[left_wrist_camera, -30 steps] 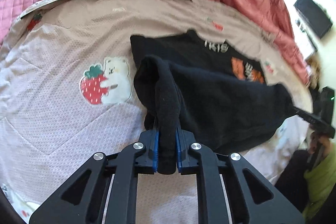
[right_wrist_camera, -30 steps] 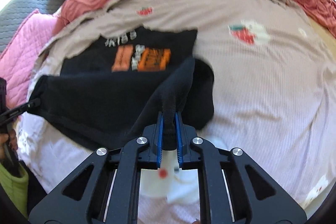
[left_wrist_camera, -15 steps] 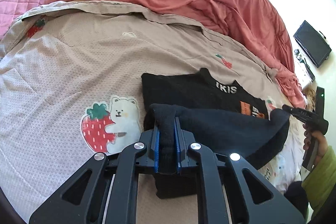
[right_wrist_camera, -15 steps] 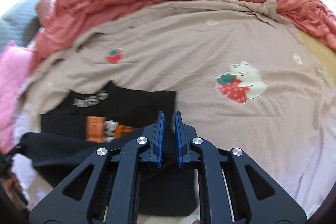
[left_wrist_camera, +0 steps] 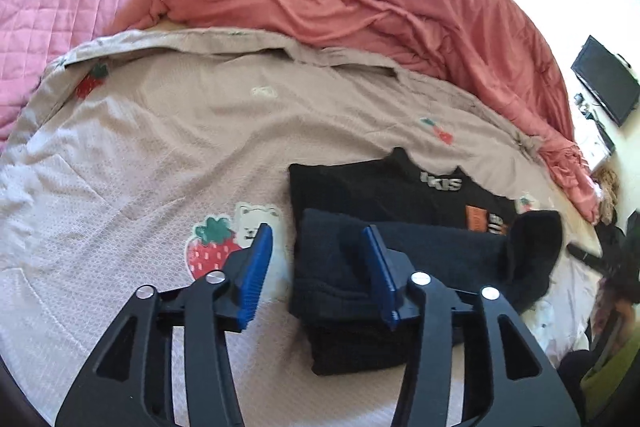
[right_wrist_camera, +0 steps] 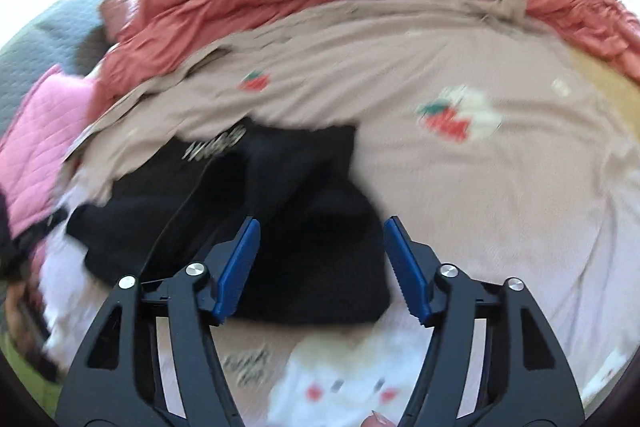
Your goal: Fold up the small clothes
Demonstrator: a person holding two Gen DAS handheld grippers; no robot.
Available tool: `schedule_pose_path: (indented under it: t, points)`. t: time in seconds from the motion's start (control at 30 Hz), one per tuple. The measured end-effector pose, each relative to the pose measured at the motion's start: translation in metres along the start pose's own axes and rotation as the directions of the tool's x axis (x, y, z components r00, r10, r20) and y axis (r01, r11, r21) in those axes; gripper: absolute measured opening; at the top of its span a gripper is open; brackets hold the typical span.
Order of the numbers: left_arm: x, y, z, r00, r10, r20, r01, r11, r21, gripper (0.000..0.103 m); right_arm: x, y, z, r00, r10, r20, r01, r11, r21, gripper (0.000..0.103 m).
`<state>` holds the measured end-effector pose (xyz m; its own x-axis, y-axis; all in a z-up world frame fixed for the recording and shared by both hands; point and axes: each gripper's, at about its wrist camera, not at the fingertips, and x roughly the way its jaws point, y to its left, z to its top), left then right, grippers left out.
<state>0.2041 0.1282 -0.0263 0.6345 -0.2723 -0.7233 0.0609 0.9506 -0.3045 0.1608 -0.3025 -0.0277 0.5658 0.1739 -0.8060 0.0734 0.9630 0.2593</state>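
The black top [left_wrist_camera: 384, 259] is being left folded on the bed [left_wrist_camera: 160, 163], its lower part doubled over the print. Both jaws have just been opening: the left gripper [left_wrist_camera: 318, 259] and right gripper [right_wrist_camera: 320, 259] are released, so the fold can settle.

Both tools look alike. The left gripper [left_wrist_camera: 318, 255] has matte black skeletal arms with triangular cut-outs, round silver screw heads at the pivots, and blue ribbed pads lining its jaws. The right gripper [right_wrist_camera: 322, 251] shows the same black frame, silver screws and blue toothed pads. At the left view's lower right edge, a blurred lime-green sleeve [left_wrist_camera: 612, 375], perhaps.
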Motion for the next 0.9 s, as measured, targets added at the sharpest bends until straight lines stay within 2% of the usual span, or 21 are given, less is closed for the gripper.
schedule_pose_path:
  t: [0.07, 0.1, 0.17, 0.23, 0.3, 0.37, 0.4, 0.43, 0.53, 0.6, 0.67, 0.7, 0.73, 0.77, 0.9]
  points:
    - [-0.008, -0.011, -0.004, 1.000, -0.012, -0.003, 0.012, 1.000, 0.028, 0.053, 0.002, 0.010, -0.014, 0.997, 0.055, -0.048, -0.055, 0.998, -0.007, 0.059]
    - [-0.011, -0.019, -0.007, 1.000, -0.024, -0.007, 0.025, 0.998, 0.053, 0.053, 0.005, 0.018, -0.020, 0.993, 0.094, -0.074, -0.095, 0.995, -0.005, 0.060]
    - [-0.013, -0.035, -0.016, 0.999, -0.041, -0.029, 0.044, 0.994, 0.103, 0.053, 0.017, 0.033, -0.024, 0.984, 0.122, -0.127, -0.125, 0.992, -0.012, 0.062]
    - [-0.011, -0.050, -0.023, 0.998, -0.042, -0.043, 0.048, 0.987, 0.152, 0.056, 0.032, 0.048, -0.027, 0.973, 0.137, -0.186, -0.141, 0.990, -0.011, 0.063]
    - [-0.009, -0.060, -0.027, 0.998, -0.044, -0.041, 0.051, 0.981, 0.186, 0.061, 0.052, 0.063, -0.027, 0.955, 0.185, -0.232, -0.184, 0.983, 0.024, 0.062]
    - [-0.008, -0.063, -0.029, 0.998, -0.057, -0.040, 0.063, 0.978, 0.197, 0.061, 0.068, 0.072, -0.021, 0.944, 0.223, -0.244, -0.217, 0.975, 0.052, 0.033]
    - [-0.008, -0.063, -0.029, 0.997, -0.065, -0.035, 0.071, 0.978, 0.198, 0.061, 0.077, 0.077, -0.017, 0.940, 0.237, -0.247, -0.228, 0.972, 0.064, 0.011]
    - [-0.009, -0.062, -0.029, 0.997, -0.071, -0.024, 0.074, 0.978, 0.197, 0.061, 0.084, 0.080, -0.010, 0.942, 0.233, -0.241, -0.220, 0.972, 0.077, 0.003]
    - [-0.010, -0.056, -0.025, 0.997, -0.079, 0.007, 0.076, 0.979, 0.191, 0.061, 0.094, 0.083, 0.015, 0.949, 0.261, -0.177, -0.234, 0.959, 0.157, 0.001]
    - [-0.008, -0.052, -0.023, 0.997, -0.076, 0.009, 0.073, 0.981, 0.181, 0.061, 0.097, 0.082, 0.040, 0.958, 0.271, -0.097, -0.246, 0.947, 0.208, 0.001]
    - [-0.005, -0.049, -0.021, 0.997, -0.077, 0.004, 0.075, 0.983, 0.169, 0.062, 0.096, 0.078, 0.062, 0.970, 0.242, -0.026, -0.229, 0.944, 0.238, 0.005]
    - [-0.002, -0.048, -0.021, 0.997, -0.080, -0.002, 0.080, 0.983, 0.163, 0.061, 0.097, 0.074, 0.072, 0.970, 0.242, -0.007, -0.232, 0.937, 0.261, 0.024]
    - [0.001, -0.047, -0.021, 0.996, -0.085, -0.007, 0.085, 0.984, 0.157, 0.061, 0.100, 0.071, 0.078, 0.965, 0.262, -0.008, -0.249, 0.927, 0.280, 0.052]
    - [0.004, -0.046, -0.021, 0.996, -0.084, -0.014, 0.085, 0.984, 0.157, 0.062, 0.101, 0.066, 0.084, 0.965, 0.262, -0.011, -0.247, 0.922, 0.297, 0.058]
    - [0.012, -0.044, -0.021, 0.998, -0.050, -0.034, 0.055, 0.985, 0.166, 0.062, 0.082, 0.058, 0.096, 0.974, 0.222, 0.038, -0.225, 0.952, 0.209, 0.058]
